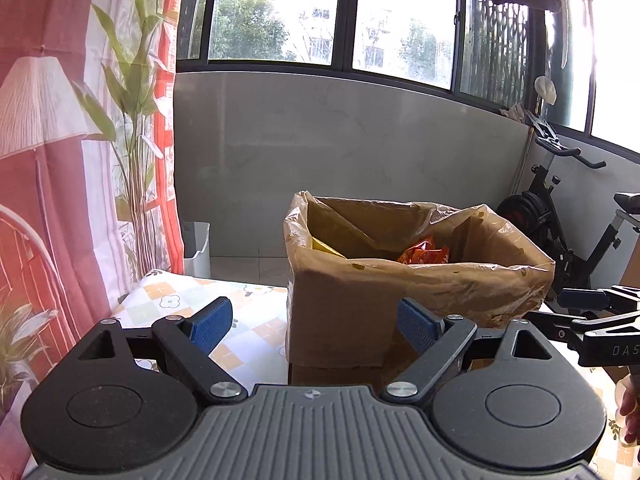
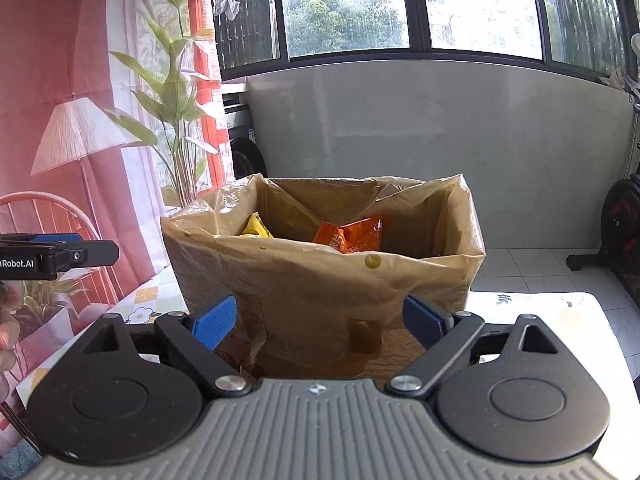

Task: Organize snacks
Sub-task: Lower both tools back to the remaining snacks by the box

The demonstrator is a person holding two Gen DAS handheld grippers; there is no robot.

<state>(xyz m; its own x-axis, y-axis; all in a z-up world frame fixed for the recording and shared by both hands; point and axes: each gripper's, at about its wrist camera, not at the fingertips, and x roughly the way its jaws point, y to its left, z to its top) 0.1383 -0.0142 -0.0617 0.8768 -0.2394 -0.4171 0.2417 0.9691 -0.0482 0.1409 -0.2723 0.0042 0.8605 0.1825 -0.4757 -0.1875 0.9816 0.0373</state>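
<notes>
A cardboard box lined with a clear plastic bag [image 1: 360,300] [image 2: 320,280] stands on the table. Inside it lie orange snack packets [image 2: 352,234] [image 1: 424,256] and a yellow packet [image 2: 256,227] [image 1: 322,245]. My left gripper [image 1: 316,324] is open and empty, its blue pads [image 1: 211,322] level with the box's near wall. My right gripper [image 2: 320,322] is open and empty, right in front of the box. The right gripper also shows at the right edge of the left wrist view [image 1: 588,308], and the left gripper at the left edge of the right wrist view [image 2: 60,254].
The table has a checked floral cloth [image 1: 240,320] [image 2: 540,308]. A printed backdrop with lamp and plant [image 1: 60,160] hangs on the left. An exercise bike [image 1: 560,220] stands at the right. A white bin [image 1: 196,248] sits on the floor beyond the table.
</notes>
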